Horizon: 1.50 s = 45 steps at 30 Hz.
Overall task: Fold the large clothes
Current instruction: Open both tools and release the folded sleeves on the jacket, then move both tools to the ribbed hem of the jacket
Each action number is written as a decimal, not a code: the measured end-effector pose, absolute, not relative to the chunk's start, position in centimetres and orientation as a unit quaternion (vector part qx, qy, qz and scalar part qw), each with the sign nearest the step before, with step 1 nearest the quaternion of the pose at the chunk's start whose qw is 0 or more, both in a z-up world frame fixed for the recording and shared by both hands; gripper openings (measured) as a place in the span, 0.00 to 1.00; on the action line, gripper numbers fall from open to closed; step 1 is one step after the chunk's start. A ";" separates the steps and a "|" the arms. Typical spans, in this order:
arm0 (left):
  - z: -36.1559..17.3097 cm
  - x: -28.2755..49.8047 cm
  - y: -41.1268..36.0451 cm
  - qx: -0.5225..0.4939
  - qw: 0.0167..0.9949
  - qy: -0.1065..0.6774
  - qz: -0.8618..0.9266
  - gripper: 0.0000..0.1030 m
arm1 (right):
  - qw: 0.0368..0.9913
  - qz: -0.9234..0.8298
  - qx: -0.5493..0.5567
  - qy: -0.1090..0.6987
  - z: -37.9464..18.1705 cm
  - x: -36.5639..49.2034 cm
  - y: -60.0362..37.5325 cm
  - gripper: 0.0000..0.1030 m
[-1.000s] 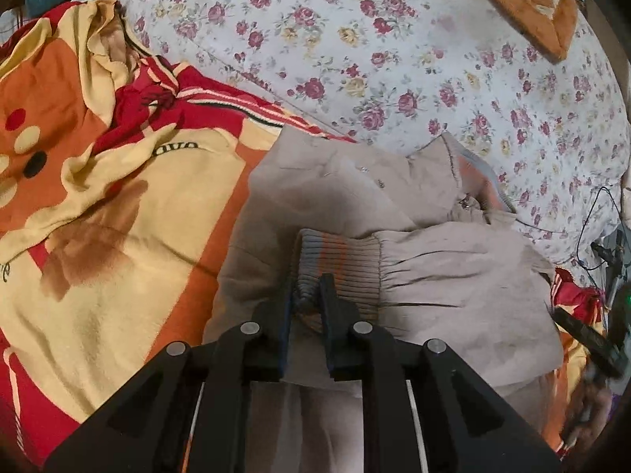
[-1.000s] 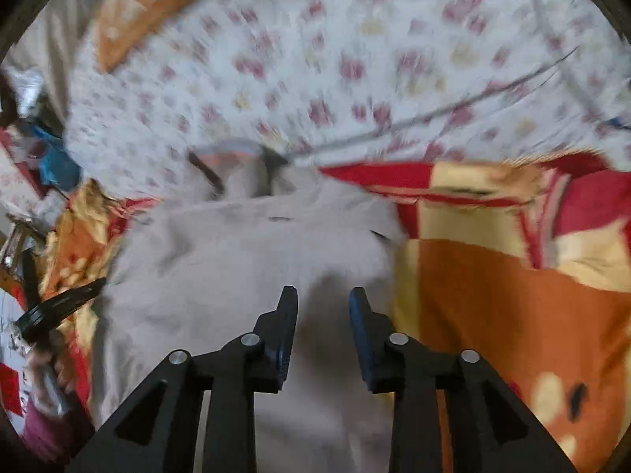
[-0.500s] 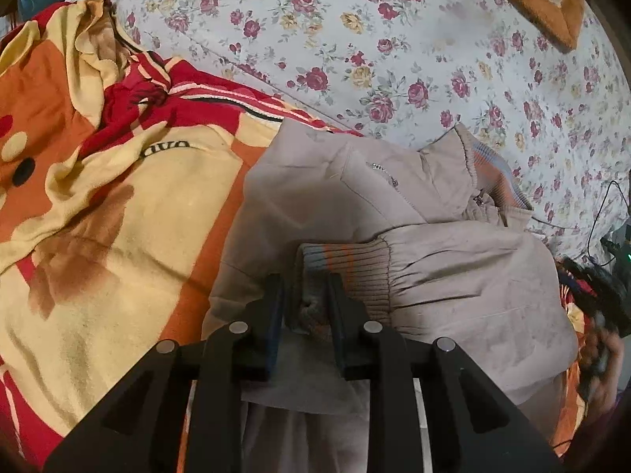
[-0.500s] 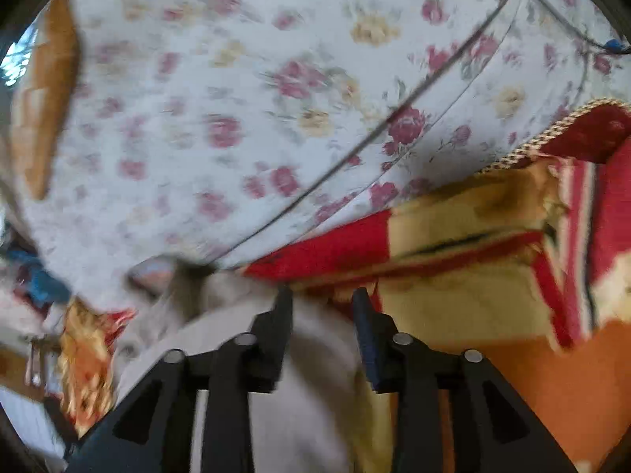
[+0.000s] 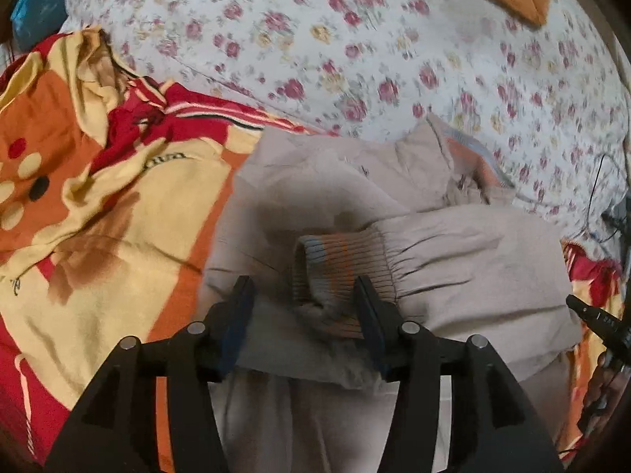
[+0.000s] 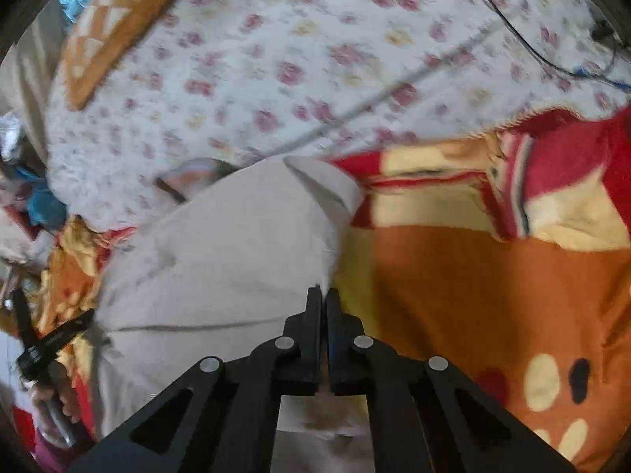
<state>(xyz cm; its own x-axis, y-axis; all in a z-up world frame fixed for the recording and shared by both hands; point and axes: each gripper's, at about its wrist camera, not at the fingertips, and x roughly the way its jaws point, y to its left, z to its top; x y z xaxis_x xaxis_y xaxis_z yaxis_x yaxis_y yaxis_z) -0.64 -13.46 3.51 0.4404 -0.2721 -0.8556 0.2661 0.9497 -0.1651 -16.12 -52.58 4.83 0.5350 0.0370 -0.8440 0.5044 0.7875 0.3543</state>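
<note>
Since a second ago my left hand-held gripper (image 5: 303, 311) has let go of the striped knit cuff (image 5: 335, 272): the jaws were pinched on it and have just been opening, so now they stand apart with the cuff lying loose between them, not squeezed. That sleeve is laid across the front of the beige jacket (image 5: 315, 181), which sits on the bed, on the orange and yellow blanket (image 5: 98, 213), with the flowery sheet (image 5: 355, 39) behind it. The jacket's collar points away from me toward that sheet. So on this side the sleeve fold looks done, I reckon.

Over on the right wrist view, my right hand-held gripper (image 6: 323, 299) was open over the jacket a second ago and has just been closing. Its jaws are now fully together right at the jacket's (image 6: 221, 260) side edge, where the beige cloth meets the blanket (image 6: 453, 295). Honestly I can't tell if there's a bit of fabric caught between the tips or if they snapped on nothing, the view's blurry there. My other gripper shows at the far left edge of this view.

Next move, my guess: if the right one does have the edge, bring that side over onto the middle. If not, reopen and bite deeper into the cloth. The left needs to back off clear of the cuff without dragging it.
</note>
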 end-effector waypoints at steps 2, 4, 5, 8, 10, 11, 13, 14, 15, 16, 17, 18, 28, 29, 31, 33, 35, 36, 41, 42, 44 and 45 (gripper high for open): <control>2.8 -0.6 -13.9 0.006 0.847 0.509 -0.155 0.49 | 0.818 -0.139 0.304 0.468 3.8 -16.0 -52.4 0.01; 3.0 -0.9 -13.6 0.003 0.849 0.506 -0.152 0.49 | 0.823 -0.160 0.301 0.454 5.0 -16.5 -52.2 0.06; 3.3 -1.0 -13.4 0.001 0.850 0.505 -0.152 0.49 | 0.824 -0.177 0.296 0.450 5.7 -16.8 -52.1 0.10; 4.8 -1.4 -12.6 -0.005 0.860 0.490 -0.145 0.50 | 0.837 -0.176 0.286 0.433 8.2 -18.4 -51.7 0.31; 5.9 -1.8 -12.0 -0.017 0.870 0.472 -0.140 0.60 | 0.847 -0.150 0.269 0.434 9.1 -18.5 -50.4 0.33; 6.3 -1.9 -11.9 -0.023 0.874 0.465 -0.138 0.61 | 0.847 -0.136 0.256 0.445 9.1 -18.3 -49.4 0.33; 6.7 -2.0 -11.8 -0.030 0.878 0.458 -0.140 0.62 | 0.842 -0.120 0.236 0.469 8.3 -17.4 -47.7 0.32; 6.5 -2.0 -12.1 -0.025 0.876 0.460 -0.144 0.62 | 0.837 -0.125 0.216 0.486 7.5 -17.0 -47.0 0.30; 6.2 -2.0 -12.5 -0.015 0.873 0.465 -0.146 0.63 | 0.833 -0.137 0.195 0.500 6.7 -16.7 -46.7 0.30; 5.8 -2.0 -12.9 -0.008 0.871 0.468 -0.146 0.63 | 0.829 -0.147 0.184 0.508 6.0 -16.6 -46.7 0.30; 5.1 -1.9 -13.5 0.006 0.869 0.473 -0.145 0.63 | 0.824 -0.156 0.179 0.515 5.1 -16.3 -46.9 0.30; 4.4 -1.8 -14.0 0.019 0.867 0.477 -0.142 0.63 | 0.822 -0.159 0.180 0.516 4.5 -16.2 -47.3 0.30; 2.2 0.3 -14.7 0.040 0.869 0.482 -0.106 0.66 | 0.851 -0.144 0.157 0.481 8.7 -16.5 -45.6 0.40; 2.1 0.2 -14.8 0.044 0.870 0.480 -0.104 0.67 | 0.849 -0.141 0.152 0.486 8.3 -16.0 -45.3 0.40; 2.1 0.2 -14.9 0.048 0.871 0.477 -0.103 0.67 | 0.833 -0.149 0.143 0.513 6.4 -15.1 -45.3 0.40; 2.1 0.1 -14.8 0.048 0.871 0.477 -0.104 0.67 | 0.821 -0.154 0.152 0.529 4.5 -14.6 -45.6 0.39; 2.3 0.0 -14.7 0.046 0.870 0.480 -0.105 0.67 | 0.821 -0.152 0.171 0.523 4.3 -15.0 -46.1 0.39; 2.5 -0.2 -14.5 0.045 0.870 0.479 -0.107 0.67 | 0.820 -0.152 0.174 0.524 4.7 -15.2 -46.2 0.39; 3.7 -1.5 -13.9 0.040 0.870 0.479 -0.115 0.67 | 0.823 -0.145 0.172 0.522 8.0 -17.7 -45.6 0.44; 4.1 -2.0 -13.6 0.039 0.870 0.477 -0.119 0.67 | 0.823 -0.142 0.172 0.523 8.5 -18.4 -45.5 0.46; 4.8 -3.0 -13.2 0.045 0.869 0.476 -0.127 0.67 | 0.822 -0.132 0.175 0.526 9.2 -20.0 -45.2 0.54; 5.1 -3.7 -12.8 0.048 0.868 0.476 -0.132 0.67 | 0.821 -0.129 0.177 0.527 9.2 -20.5 -45.2 0.55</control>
<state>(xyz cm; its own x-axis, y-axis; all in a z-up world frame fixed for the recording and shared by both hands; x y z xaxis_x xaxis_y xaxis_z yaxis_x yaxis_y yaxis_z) -3.66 -12.78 5.13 0.5121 -0.1829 -0.8392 0.2744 0.9607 -0.0419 -20.51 -45.18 9.23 0.4112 -0.0248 -0.9112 0.3978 0.9043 0.1549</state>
